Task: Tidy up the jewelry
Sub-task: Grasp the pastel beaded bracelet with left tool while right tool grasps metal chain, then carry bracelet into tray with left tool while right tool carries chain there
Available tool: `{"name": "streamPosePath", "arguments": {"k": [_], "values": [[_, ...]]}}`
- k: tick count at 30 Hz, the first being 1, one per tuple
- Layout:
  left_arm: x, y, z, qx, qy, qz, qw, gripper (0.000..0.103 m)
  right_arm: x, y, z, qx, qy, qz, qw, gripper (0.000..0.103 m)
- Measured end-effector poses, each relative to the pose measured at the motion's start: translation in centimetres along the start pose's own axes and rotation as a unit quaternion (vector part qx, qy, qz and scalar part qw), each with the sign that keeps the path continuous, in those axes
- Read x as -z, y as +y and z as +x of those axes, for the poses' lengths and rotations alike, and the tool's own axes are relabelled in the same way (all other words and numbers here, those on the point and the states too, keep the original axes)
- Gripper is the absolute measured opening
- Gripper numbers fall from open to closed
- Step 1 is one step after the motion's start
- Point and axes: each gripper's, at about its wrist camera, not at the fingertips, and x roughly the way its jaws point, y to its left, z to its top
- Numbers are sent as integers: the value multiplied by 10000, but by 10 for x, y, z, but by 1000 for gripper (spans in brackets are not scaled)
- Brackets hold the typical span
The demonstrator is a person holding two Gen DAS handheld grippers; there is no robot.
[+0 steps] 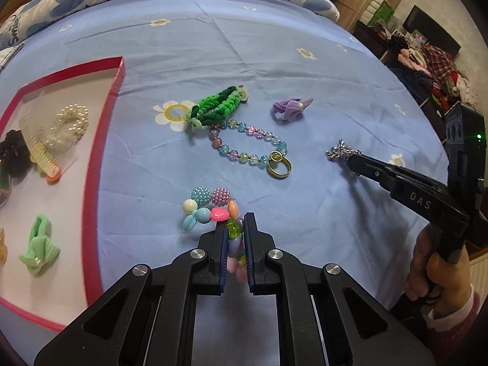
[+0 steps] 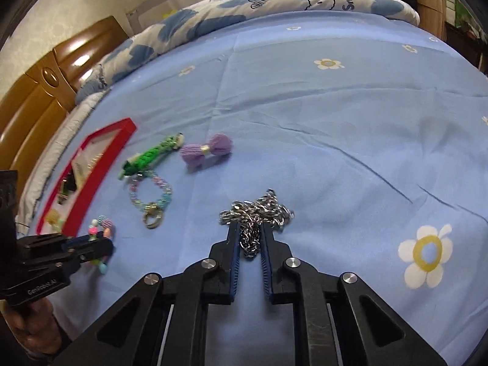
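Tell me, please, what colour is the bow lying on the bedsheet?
The bow is lilac purple with a small pale centre; the right wrist view shows it best.

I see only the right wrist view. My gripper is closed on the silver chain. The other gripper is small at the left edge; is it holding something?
Observer: Yes. The left gripper is shut on the chunky multicolour bead bracelet; beads sit between its pads.
Operator: The red tray looks very narrow for me. What is inside?
Observer: In the red tray lie a pearl piece, a clear comb, a green bow and a dark scrunchie.
Operator: Is something attached to the pastel bead bracelet?
Observer: A gold ring lies at the end of the pastel bead bracelet, touching it.
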Motion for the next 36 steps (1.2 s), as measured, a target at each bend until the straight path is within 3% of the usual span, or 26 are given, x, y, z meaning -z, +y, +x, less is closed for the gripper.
{"name": "streamPosePath", "arguments": {"k": [16, 36], "values": [[3, 21, -59, -13, -548, -326, 9980, 7, -13, 58, -37, -696, -382, -282, 9964, 12], [10, 102, -108, -376, -973, -1172, 9876, 7, -30, 153, -30, -1429, -372, -967, 9843, 12]]}}
